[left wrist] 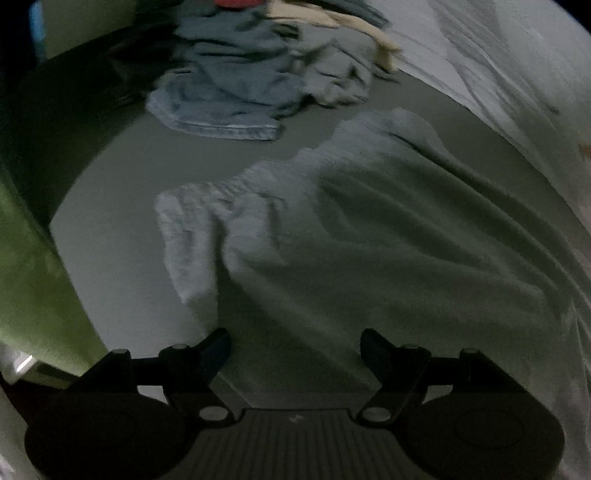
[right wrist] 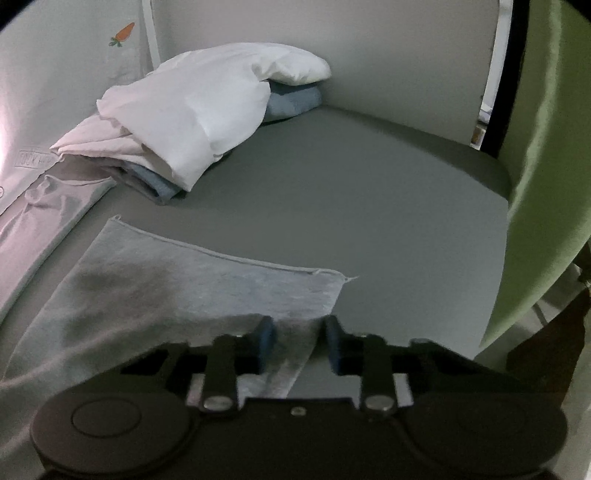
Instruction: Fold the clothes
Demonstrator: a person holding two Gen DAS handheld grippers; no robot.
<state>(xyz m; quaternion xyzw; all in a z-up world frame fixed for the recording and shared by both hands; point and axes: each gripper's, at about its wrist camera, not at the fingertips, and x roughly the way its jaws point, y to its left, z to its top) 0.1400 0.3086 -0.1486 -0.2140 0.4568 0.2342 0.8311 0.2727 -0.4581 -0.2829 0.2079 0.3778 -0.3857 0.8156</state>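
Right gripper (right wrist: 299,345) poised over near edge of grey garment (right wrist: 192,291), jaws narrowed, cloth between pads though no visible clamp. Left gripper (left wrist: 295,350) spread wide, holding nothing, above same garment (left wrist: 351,251). Bare grey bed surface (right wrist: 369,199) opens beyond hem; green curtain (right wrist: 539,177) bounds right side. Garment lies rumpled, hem straight, thread loose at corner. Folded stack (right wrist: 192,110) behind.

grey mattress (right wrist: 351,206) | green curtain (right wrist: 539,184) (right edge) | carrot print (right wrist: 123,33) on sheet
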